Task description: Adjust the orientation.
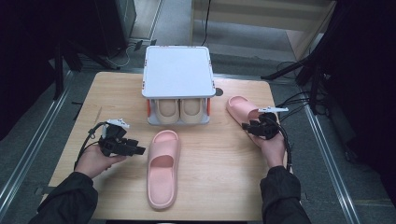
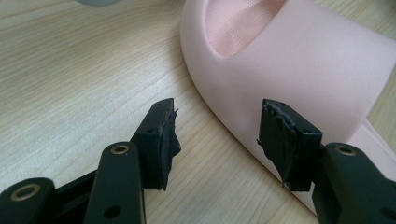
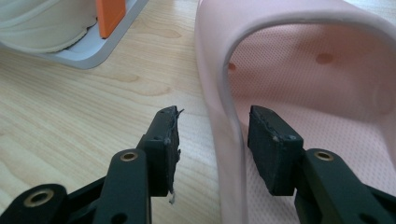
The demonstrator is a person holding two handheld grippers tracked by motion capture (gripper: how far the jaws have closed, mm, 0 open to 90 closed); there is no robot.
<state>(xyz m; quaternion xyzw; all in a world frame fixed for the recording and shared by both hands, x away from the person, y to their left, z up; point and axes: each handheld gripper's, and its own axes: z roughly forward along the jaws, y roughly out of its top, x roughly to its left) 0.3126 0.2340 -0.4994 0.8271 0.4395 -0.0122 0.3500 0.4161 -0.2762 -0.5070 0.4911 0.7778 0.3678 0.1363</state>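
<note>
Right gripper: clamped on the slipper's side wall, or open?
Open. The right gripper straddles the pink slipper wall, a gap visible at each pad; nothing is pressed.

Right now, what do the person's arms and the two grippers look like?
Both forearms wear dark sleeves. The left gripper and right gripper are black, each topped by a grey three-cornered plate and trailing a black cable. Up close, each has two black jaws with brass-coloured rivets and worn, frayed black pads.
</note>
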